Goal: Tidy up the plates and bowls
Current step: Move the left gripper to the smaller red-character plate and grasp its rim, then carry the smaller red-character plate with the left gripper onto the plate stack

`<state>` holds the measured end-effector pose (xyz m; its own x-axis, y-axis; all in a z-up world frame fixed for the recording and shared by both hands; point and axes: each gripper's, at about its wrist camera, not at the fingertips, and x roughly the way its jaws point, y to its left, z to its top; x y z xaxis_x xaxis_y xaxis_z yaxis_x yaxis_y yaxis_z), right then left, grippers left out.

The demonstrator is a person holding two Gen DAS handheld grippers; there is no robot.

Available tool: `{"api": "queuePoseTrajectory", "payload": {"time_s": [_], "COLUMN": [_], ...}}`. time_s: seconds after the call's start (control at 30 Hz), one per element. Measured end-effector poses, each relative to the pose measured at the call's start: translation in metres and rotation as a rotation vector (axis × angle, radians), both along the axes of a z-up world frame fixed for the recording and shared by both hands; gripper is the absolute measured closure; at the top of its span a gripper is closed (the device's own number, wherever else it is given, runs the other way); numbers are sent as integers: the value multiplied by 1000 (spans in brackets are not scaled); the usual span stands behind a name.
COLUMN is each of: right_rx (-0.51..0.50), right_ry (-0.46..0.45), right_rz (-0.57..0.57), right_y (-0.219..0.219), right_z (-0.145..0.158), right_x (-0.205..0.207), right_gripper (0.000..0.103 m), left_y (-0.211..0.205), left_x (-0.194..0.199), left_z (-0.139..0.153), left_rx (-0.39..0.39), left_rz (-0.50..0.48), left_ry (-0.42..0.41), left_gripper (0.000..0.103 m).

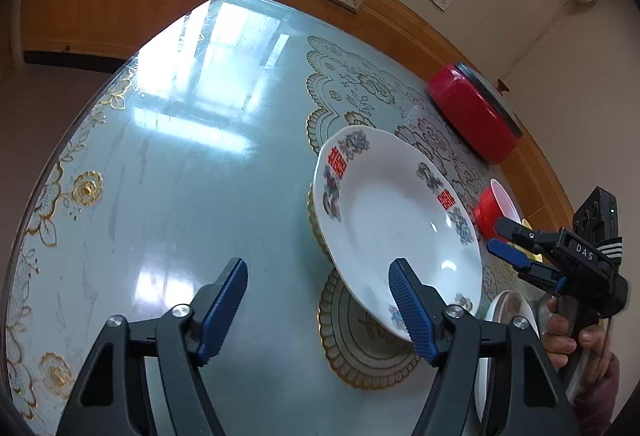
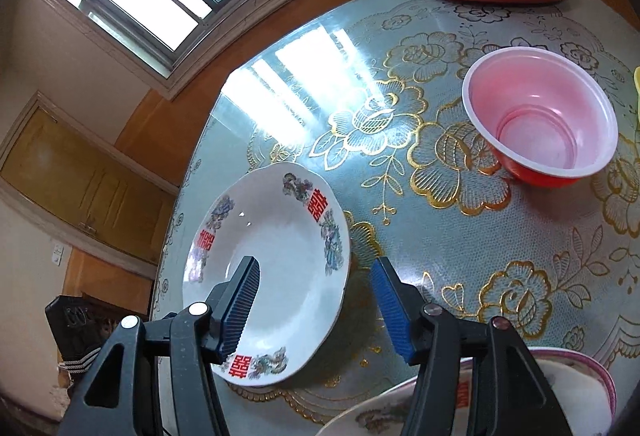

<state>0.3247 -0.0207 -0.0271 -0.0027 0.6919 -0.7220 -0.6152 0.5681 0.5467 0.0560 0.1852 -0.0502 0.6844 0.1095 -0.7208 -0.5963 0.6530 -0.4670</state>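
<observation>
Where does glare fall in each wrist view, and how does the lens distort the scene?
Left wrist view: the window's reflection washes out the table left of the white plate; the table edge bows. Right wrist view: the glare lies beyond the plate, left of the red bowl; the window frame curves and the corners go dark.

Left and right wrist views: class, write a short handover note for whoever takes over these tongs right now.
Left tongs: open, nothing between the pads, hovering at the near rim of the white ceramic plate with red characters and floral rim.
Right tongs: open, empty, over the same plate's right edge.
Red plastic bowl with pale pink inside: alone, upright, further back on the glass-topped table.
More dishes sit at the near right edge, partly hidden.
Done: nothing visibly stacked yet.
Left: probably grip the plate and group plates and bowls.
</observation>
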Motion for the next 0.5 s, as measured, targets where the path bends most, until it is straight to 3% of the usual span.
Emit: {"api": "queuePoseTrajectory", "payload": {"time_s": [0.1, 0.2, 0.3, 0.33, 0.4, 0.5], "right_rx": [-32, -49, -55, -59, -61, -79], "right_ry": [13, 30, 65, 72, 83, 38], "right_rz": [4, 11, 25, 30, 52, 53], "right_y": [11, 20, 28, 30, 37, 39], "right_z": [-10, -20, -31, -34, -40, -38], "right_x": [6, 9, 10, 10, 7, 2], "right_gripper": [56, 65, 67, 69, 75, 77], "left_y": [12, 20, 23, 23, 24, 20], "left_x": [15, 28, 43, 49, 60, 63], "left_z": [-5, -11, -13, -14, -19, -19], "left_rx": [-8, -26, -30, -18, -27, 14], "left_rz": [-3, -18, -42, -50, -78, -81], "left_ry": [24, 29, 27, 30, 35, 52], "left_gripper": [47, 49, 53, 57, 75, 80]}}
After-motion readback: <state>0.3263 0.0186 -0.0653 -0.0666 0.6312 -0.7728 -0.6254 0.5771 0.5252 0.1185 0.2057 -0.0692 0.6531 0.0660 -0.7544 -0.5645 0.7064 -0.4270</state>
